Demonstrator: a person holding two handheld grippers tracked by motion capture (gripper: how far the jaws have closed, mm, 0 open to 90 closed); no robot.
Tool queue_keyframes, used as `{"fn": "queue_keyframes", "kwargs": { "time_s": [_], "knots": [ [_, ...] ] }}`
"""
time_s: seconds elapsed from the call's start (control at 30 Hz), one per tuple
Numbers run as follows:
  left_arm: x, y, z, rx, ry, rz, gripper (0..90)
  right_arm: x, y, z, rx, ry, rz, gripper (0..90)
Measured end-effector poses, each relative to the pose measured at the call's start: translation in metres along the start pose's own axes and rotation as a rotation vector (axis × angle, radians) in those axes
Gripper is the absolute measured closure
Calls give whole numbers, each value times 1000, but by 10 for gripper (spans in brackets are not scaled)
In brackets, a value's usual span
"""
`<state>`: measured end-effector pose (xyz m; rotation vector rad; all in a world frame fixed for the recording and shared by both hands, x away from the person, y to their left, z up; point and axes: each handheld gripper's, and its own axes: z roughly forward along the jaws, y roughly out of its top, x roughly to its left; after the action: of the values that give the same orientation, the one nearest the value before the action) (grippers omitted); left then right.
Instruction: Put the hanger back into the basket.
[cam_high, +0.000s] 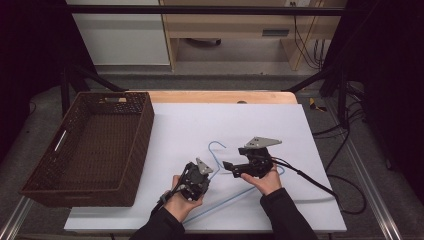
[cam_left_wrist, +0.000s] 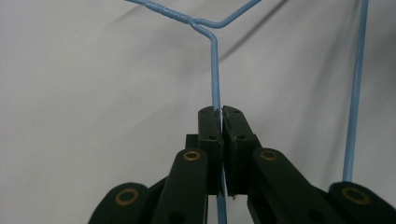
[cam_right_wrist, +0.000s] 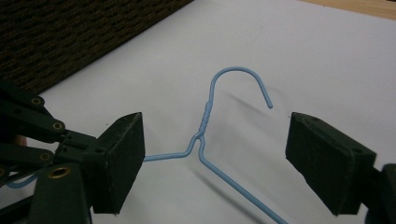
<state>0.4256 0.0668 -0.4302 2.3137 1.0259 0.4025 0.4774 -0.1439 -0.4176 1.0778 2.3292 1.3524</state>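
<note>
Wire hanger (cam_high: 218, 161) is showing light blue throughout, with a twisted neck. Basket (cam_high: 131, 165) at the desk's left edge is showing dark brown woven pattern. Desk sheet (cam_high: 200, 125) is showing plain white; far edge (cam_high: 220, 96) is showing light wood. Both grippers' jaws are showing black.

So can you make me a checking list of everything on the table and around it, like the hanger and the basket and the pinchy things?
Surface: white board on a wooden table.
Job's things: blue wire hanger lying on the board, hook pointing away from the person.
Clutter: brown woven basket at the board's left edge, empty.
Grippers: left gripper shut on the hanger's wire; right gripper open, jaws either side of the hanger's neck.
Cables: black cable trailing from the right gripper.
Surroundings: grey floor, wooden cabinet behind.
</note>
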Motion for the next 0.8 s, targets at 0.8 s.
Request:
{"fn": "queue_keyframes", "kwargs": {
  "time_s": [0.8],
  "knots": [
    [-4, 1, 0, 4, 0, 16, 870, 5, 3, 48, 94, 25, 59, 414]
  ]
}}
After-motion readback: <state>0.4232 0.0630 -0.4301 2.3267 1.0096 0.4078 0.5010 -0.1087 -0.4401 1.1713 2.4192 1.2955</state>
